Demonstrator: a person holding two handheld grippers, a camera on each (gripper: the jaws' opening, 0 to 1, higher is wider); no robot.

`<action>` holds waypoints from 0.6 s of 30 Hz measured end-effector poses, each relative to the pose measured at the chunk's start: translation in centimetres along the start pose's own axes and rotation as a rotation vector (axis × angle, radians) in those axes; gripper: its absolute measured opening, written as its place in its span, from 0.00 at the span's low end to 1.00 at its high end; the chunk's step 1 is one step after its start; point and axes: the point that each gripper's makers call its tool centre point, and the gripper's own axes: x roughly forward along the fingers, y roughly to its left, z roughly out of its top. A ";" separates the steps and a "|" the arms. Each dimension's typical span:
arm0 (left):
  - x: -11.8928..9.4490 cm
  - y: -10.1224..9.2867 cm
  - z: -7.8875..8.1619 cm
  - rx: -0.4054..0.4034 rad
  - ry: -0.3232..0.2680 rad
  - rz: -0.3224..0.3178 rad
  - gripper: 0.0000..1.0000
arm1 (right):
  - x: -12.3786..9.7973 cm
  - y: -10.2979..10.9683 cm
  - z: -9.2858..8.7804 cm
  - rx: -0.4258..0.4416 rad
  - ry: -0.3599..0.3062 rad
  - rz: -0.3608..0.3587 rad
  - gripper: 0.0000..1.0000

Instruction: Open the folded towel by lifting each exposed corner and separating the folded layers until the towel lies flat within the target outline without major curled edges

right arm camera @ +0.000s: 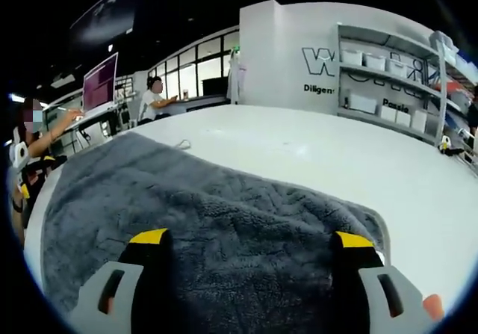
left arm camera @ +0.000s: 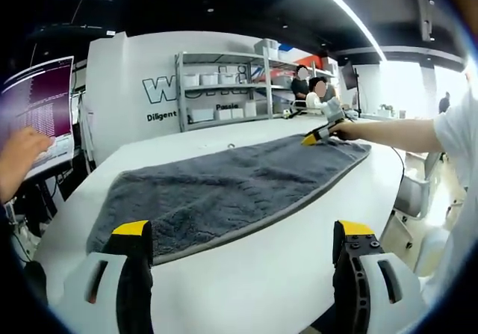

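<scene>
The grey towel (left arm camera: 231, 188) was spread long across the white table (left arm camera: 284, 274). It was judged soft, limp and light, best pinched at a hemmed corner. The left gripper (left arm camera: 243, 248) hovered released at the near edge. In the right gripper view, the right gripper (right arm camera: 250, 238) was parted over the pile, and a loop tag (right arm camera: 181, 145) was shown.

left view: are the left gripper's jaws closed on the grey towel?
No. The left gripper stands open, jaws wide apart, with the grey fluffy towel spread on the white table ahead.
</scene>
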 end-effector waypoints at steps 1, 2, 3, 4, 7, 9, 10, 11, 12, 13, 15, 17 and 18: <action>0.0 0.0 0.0 0.000 0.000 -0.001 0.99 | -0.1 0.1 0.1 0.011 -0.004 0.004 0.98; 0.0 -0.1 0.0 0.000 -0.001 -0.002 0.99 | -0.2 0.2 0.2 0.031 -0.005 0.001 0.99; 0.0 -0.1 0.0 0.001 -0.001 -0.003 0.99 | -0.5 0.3 0.3 0.031 -0.001 -0.001 0.99; 0.0 -0.2 0.0 0.000 -0.001 -0.003 0.99 | -0.8 0.4 0.3 0.031 -0.001 -0.005 0.99; 0.0 -0.3 -0.1 0.000 0.001 -0.004 0.99 | -1.6 0.3 0.7 0.026 -0.007 -0.012 0.99; 0.0 -0.3 -0.2 0.003 0.007 -0.001 0.99 | -2.5 0.4 1.3 0.027 -0.027 -0.013 0.99; -0.1 -0.3 -0.3 0.003 0.009 -0.001 0.99 | -3.0 0.6 1.6 0.021 -0.035 -0.013 0.99; -0.1 -0.3 -0.3 0.002 0.009 -0.002 0.99 | -3.5 0.7 1.8 0.014 -0.037 -0.014 0.99; -0.2 -0.3 -0.3 0.000 0.008 -0.002 0.99 | -3.9 0.8 2.0 0.006 -0.036 -0.014 0.99; -0.2 -0.3 -0.3 -0.001 0.007 -0.002 0.99 | -4.3 1.1 2.1 -0.001 -0.037 -0.014 0.99; -0.4 -0.4 -0.3 -0.001 0.004 -0.002 0.99 | -5.1 1.4 2.2 -0.008 -0.032 -0.012 0.99; -0.5 -0.4 -0.4 -0.001 0.009 -0.006 0.99 | -6.0 2.1 2.2 -0.029 -0.018 -0.004 0.99; -0.6 -0.5 -0.4 0.000 0.009 -0.006 0.99 | -6.5 2.6 2.3 -0.044 -0.019 0.005 0.99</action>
